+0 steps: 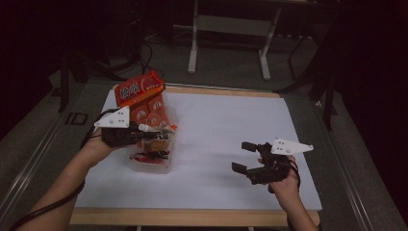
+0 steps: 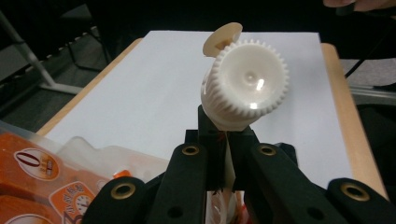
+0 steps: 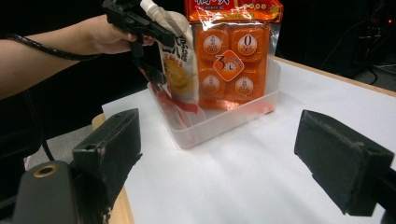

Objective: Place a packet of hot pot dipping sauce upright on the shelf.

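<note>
Spout pouch (image 2: 245, 86) body hidden behind jaws, orange pack (image 3: 232, 51) top cut off

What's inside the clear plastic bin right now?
The clear plastic bin holds an upright orange snack pack and a white-capped spout pouch, which the left tongs grip near its top. Red shows at the bottom; the packs cover the rest of the floor.

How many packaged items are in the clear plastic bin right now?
2: an orange multipack bag standing at the bin's far end, and a white-capped spout pouch beside it, gripped by the left gripper. Smaller items underneath may be hidden.
</note>
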Demonstrator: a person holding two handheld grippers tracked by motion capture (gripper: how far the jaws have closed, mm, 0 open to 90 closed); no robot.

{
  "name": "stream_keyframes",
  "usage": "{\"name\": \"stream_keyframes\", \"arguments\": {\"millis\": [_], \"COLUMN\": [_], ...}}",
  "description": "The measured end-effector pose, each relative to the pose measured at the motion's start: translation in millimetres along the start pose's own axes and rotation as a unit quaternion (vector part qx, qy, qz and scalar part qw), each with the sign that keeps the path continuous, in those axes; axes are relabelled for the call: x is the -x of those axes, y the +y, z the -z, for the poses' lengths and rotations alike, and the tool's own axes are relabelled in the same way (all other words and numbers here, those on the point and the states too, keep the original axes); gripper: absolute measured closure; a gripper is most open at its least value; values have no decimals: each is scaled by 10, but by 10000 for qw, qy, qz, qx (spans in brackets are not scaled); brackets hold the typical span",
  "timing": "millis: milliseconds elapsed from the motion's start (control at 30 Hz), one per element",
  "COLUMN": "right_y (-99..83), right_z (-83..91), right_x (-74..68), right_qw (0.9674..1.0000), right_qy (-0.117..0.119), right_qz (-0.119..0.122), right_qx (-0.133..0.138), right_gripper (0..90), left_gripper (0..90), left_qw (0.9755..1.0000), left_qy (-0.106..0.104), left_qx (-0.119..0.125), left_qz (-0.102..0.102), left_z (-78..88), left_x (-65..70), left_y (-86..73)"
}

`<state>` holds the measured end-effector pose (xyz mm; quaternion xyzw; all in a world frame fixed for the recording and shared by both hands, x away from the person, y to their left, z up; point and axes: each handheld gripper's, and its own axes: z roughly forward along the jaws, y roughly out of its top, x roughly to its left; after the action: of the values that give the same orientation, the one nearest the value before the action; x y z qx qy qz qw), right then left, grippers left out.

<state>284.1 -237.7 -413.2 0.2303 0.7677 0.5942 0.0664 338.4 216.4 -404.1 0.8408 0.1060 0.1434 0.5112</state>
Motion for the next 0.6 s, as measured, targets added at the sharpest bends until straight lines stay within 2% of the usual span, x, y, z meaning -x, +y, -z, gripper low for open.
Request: {"name": "stream_keyframes", "arguments": {"millis": [200, 267, 333, 533, 600], "right_y": [-9, -13, -19, -34, -38], "right_z": [-6, -6, -6, -11, -16], "right_x": [2, 5, 13, 18, 20], "right_qw": [10000, 10000, 10000, 10000, 10000], "right_qy": [11, 12, 14, 31, 43], "right_qz": [-25, -15, -31, -64, -66], "right_qx": [-12, -17, -11, -28, -31], "right_gripper": [145, 146, 146, 147, 148], "left_gripper": [884, 884, 884, 884, 884], "left_qw": [9999, 9998, 9993, 9996, 9999], "left_qy": [53, 19, 73, -10, 41], "left_qx": [-96, -184, -284, -226, -87], "left_qz": [-94, -122, -211, -171, -98], "left_z": [-50, -74, -102, -143, -143], "left_x": [-28, -39, -47, -69, -83], "left_y": [44, 56, 62, 30, -20]}}
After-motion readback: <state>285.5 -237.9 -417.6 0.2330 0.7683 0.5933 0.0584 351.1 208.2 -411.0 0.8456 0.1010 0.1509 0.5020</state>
